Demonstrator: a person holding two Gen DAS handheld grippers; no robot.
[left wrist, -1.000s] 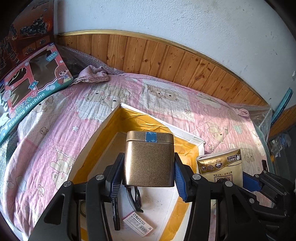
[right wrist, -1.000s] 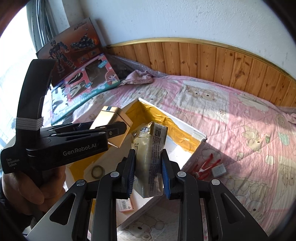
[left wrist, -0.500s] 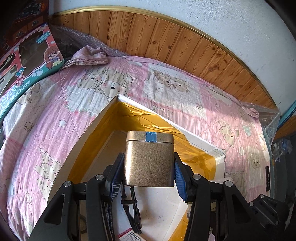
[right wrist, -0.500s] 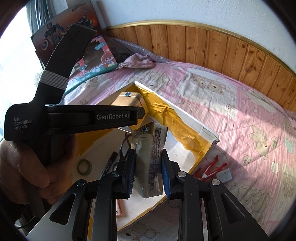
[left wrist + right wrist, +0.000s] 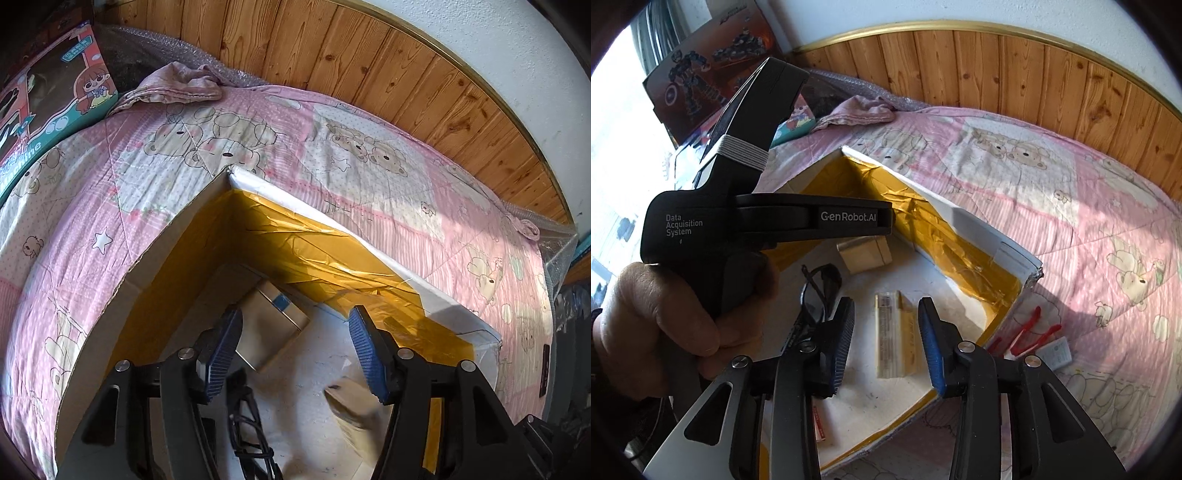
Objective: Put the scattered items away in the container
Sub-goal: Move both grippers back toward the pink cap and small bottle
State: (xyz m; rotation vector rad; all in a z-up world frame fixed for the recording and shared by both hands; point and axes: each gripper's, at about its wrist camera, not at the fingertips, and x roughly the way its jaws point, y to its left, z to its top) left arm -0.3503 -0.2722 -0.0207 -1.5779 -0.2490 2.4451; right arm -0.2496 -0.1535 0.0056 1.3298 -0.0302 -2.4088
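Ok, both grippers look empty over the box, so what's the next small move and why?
Probably swing the right gripper toward the red-handled tool on the quilt beside the box. Both grippers are open, the gold tin and packet lie inside, and that tool is still outside.

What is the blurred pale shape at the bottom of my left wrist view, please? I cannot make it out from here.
Observer: Most likely the gold pouch. The right wrist view shows it lying flat on the box floor, under the open right tool.
Operator: Thank you. Is anything outside the box on its right side?
Observer: Yes, a red-handled item lies on the bedspread just beside that wall.
Operator: Is it alone there?
Observer: No, a small white packet lies next to it.
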